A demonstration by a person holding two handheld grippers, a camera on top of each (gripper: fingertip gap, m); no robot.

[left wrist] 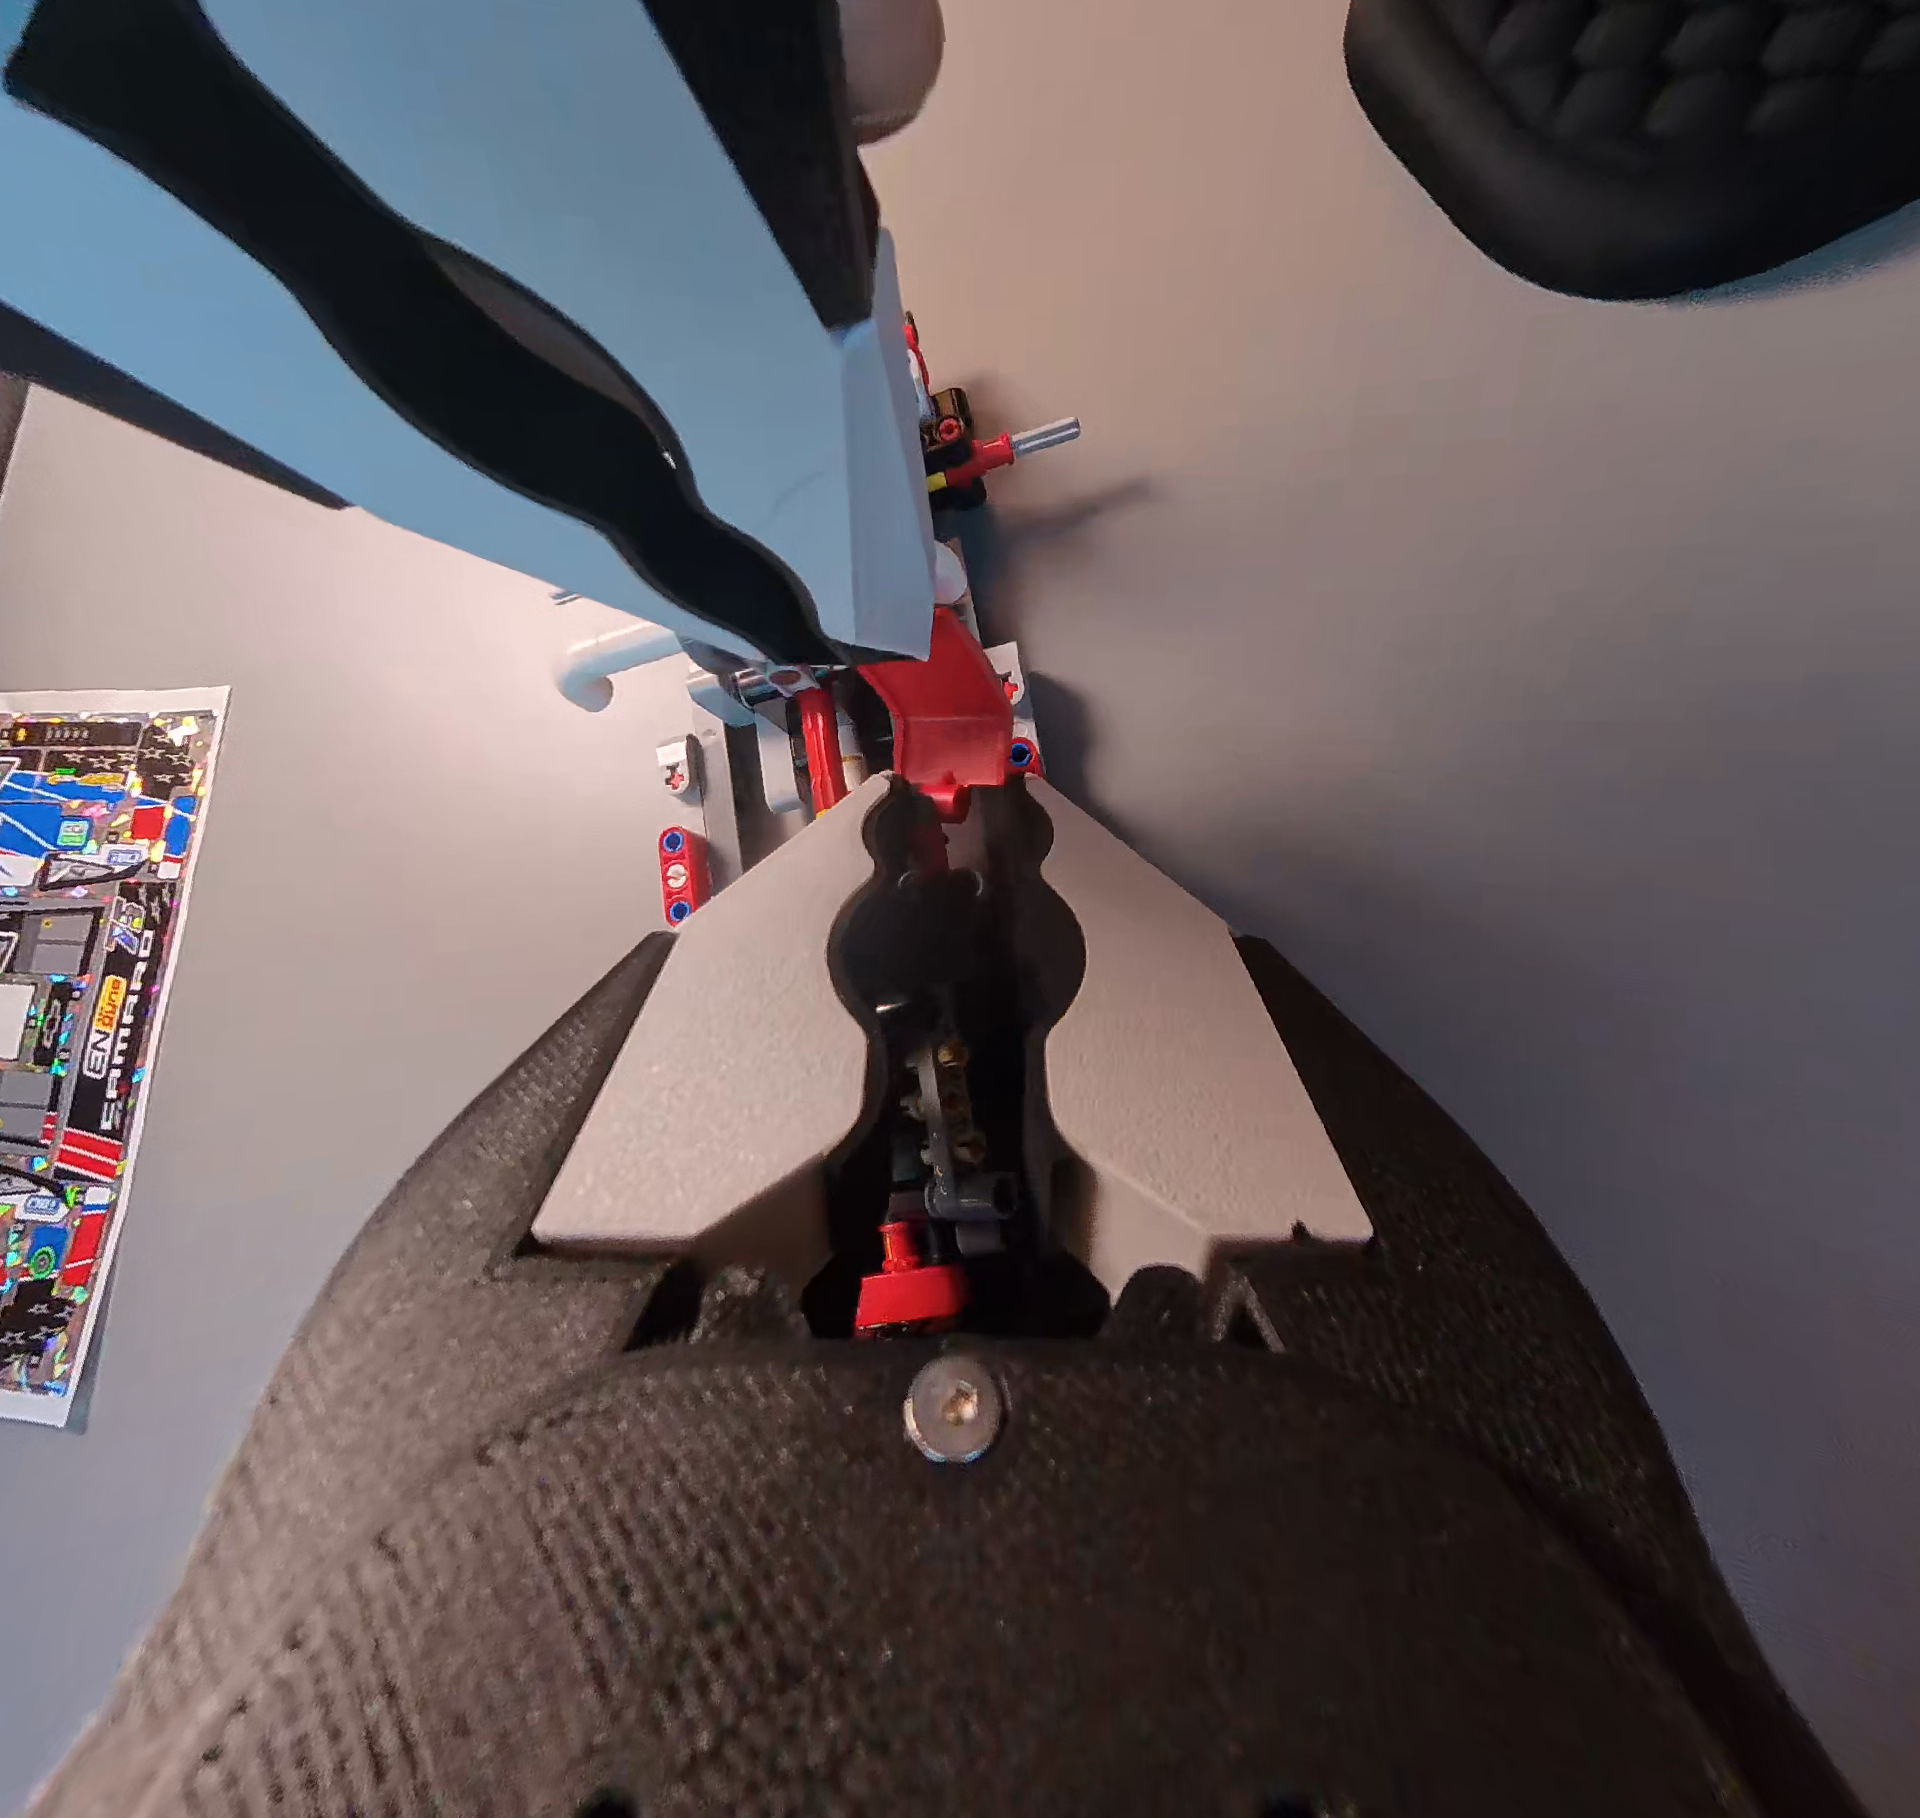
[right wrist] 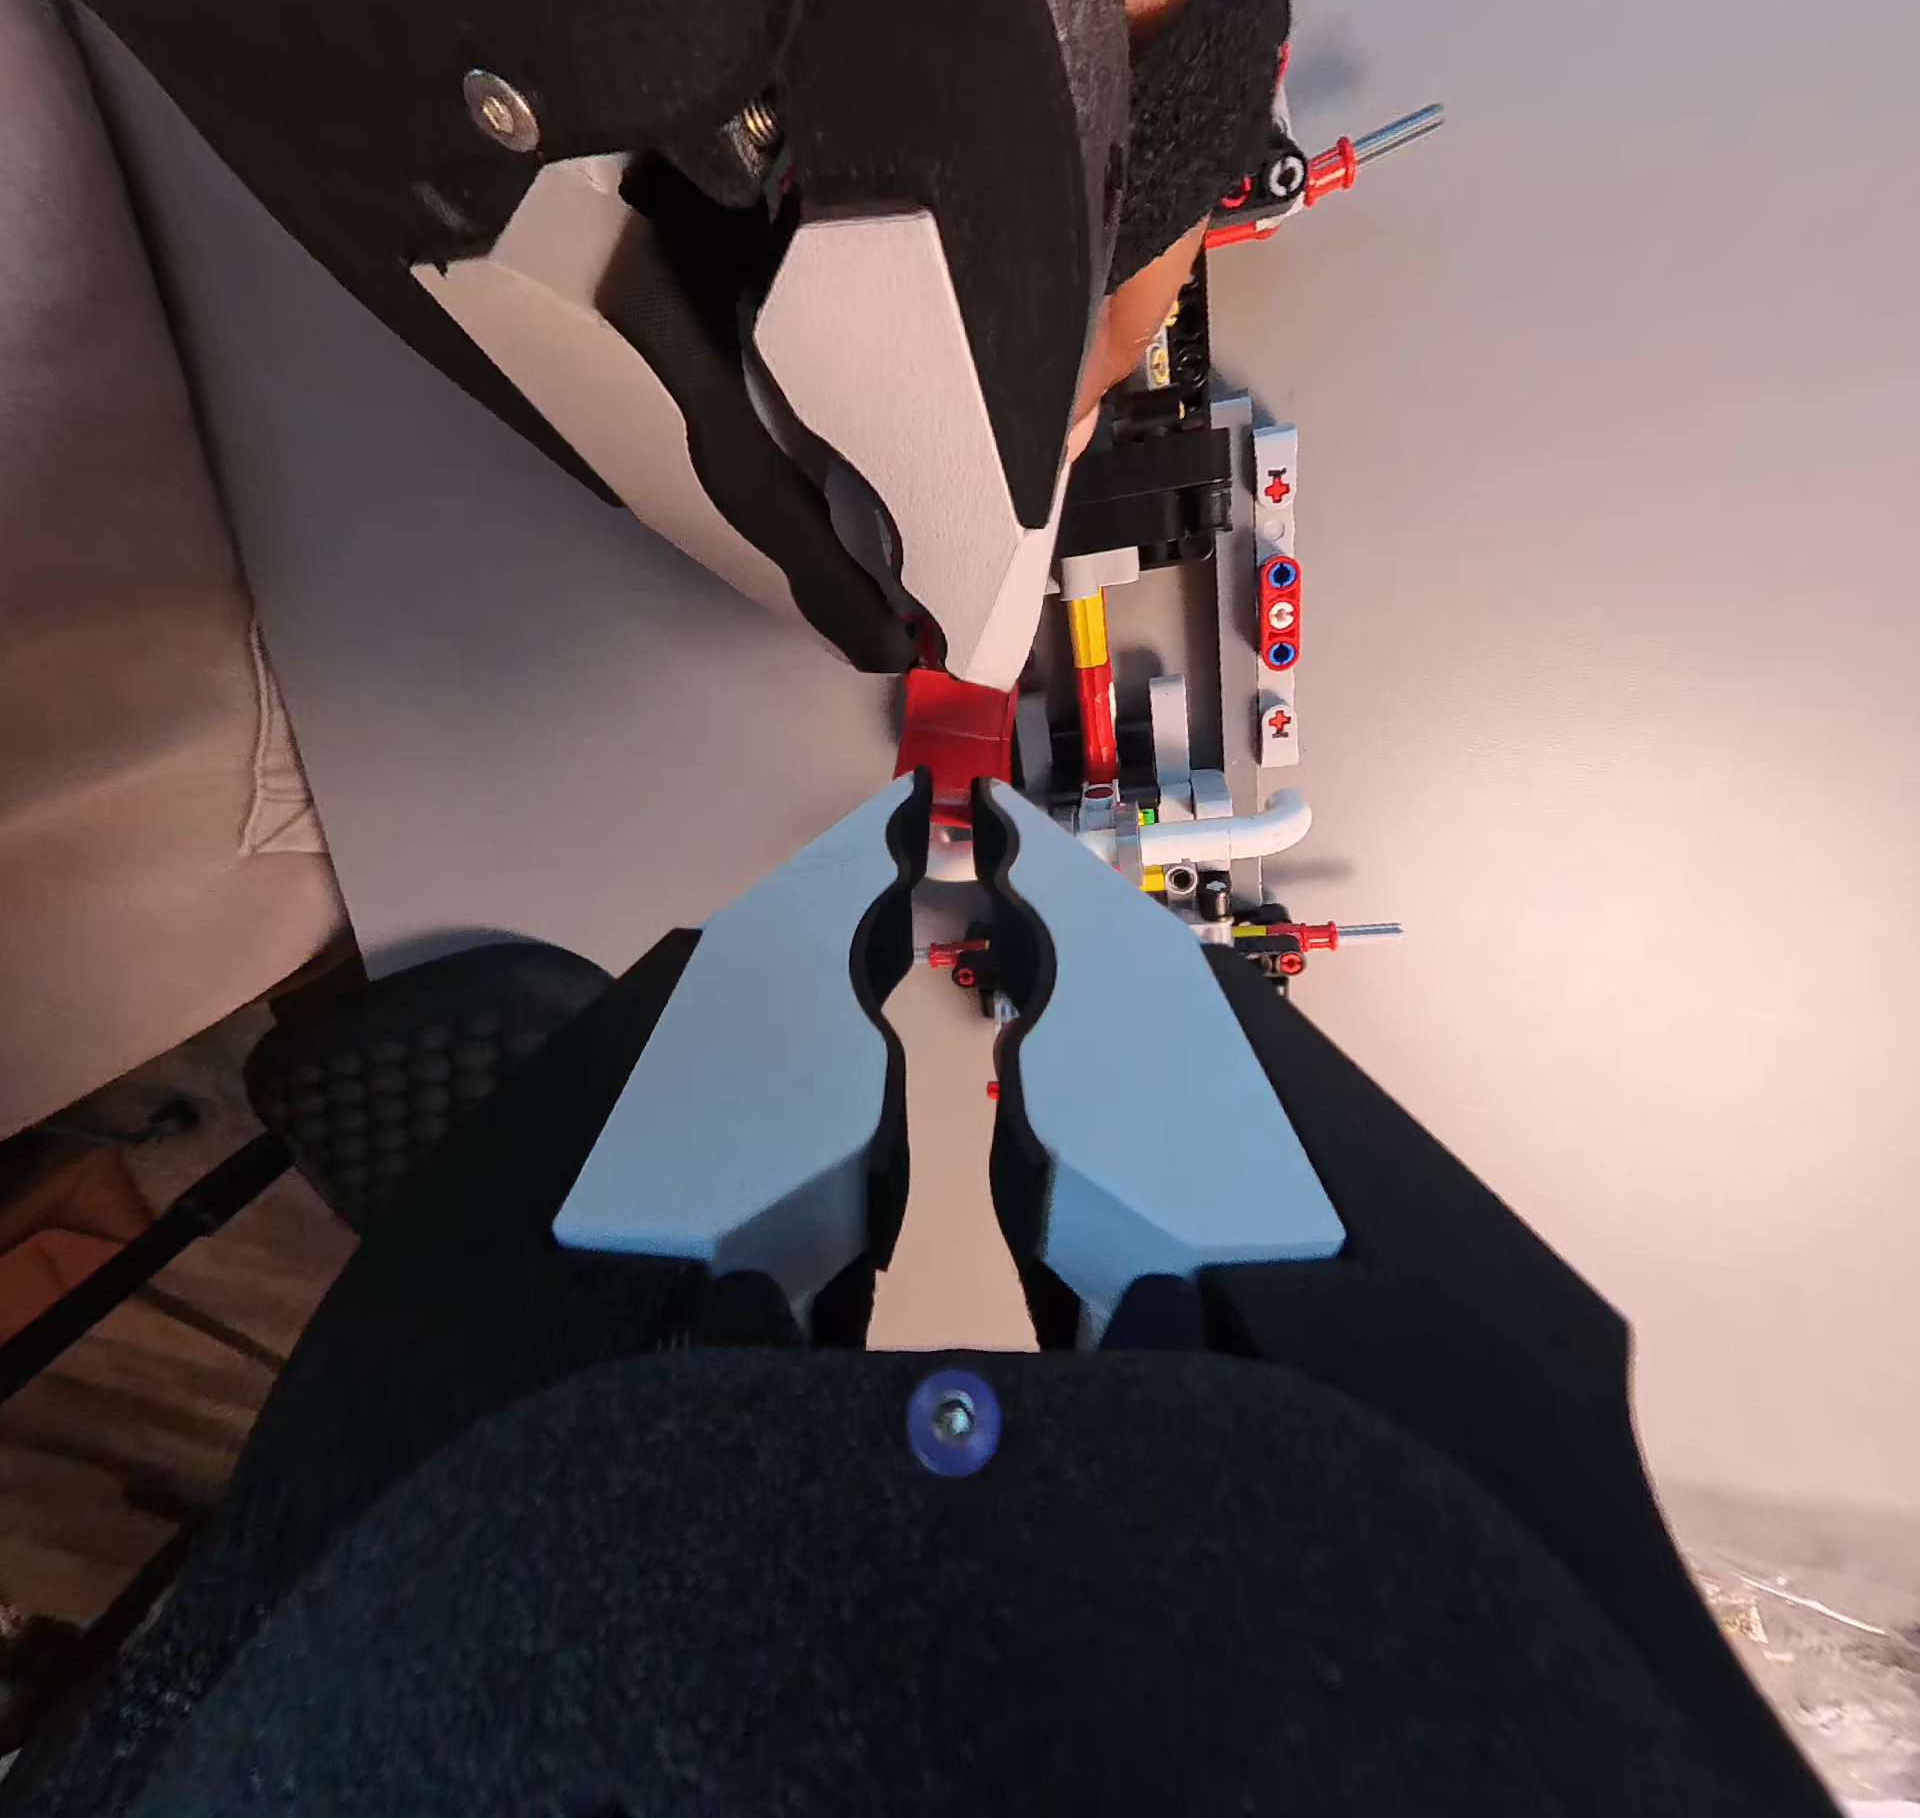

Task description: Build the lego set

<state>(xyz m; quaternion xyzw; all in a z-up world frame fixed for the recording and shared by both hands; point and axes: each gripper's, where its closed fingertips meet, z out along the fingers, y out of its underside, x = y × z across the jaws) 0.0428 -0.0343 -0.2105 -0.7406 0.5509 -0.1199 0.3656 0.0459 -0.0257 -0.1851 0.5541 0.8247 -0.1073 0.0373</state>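
A half-built lego model with a grey frame (right wrist: 1184,625) and black, red and yellow parts lies on the white table; it also shows in the left wrist view (left wrist: 717,781). A red curved panel (right wrist: 956,729) sits at its edge. My right gripper (right wrist: 948,797), with blue fingers, is shut on the panel's near end. My left gripper (right wrist: 940,662), with grey fingers, comes in from above and pinches the other end. In the left wrist view my left gripper (left wrist: 961,792) closes on the red panel (left wrist: 951,719), with the right gripper (left wrist: 883,646) opposite. More model parts show between the left fingers.
A colourful sticker sheet (left wrist: 83,1041) lies on the table to the left. A black textured chair part (left wrist: 1662,85) stands off the table edge, also in the right wrist view (right wrist: 416,1062). Grey axles with red bushes (right wrist: 1340,932) stick out of the model. A gloved hand (right wrist: 1195,106) holds the left gripper. The grippers are tip to tip, or close to it.
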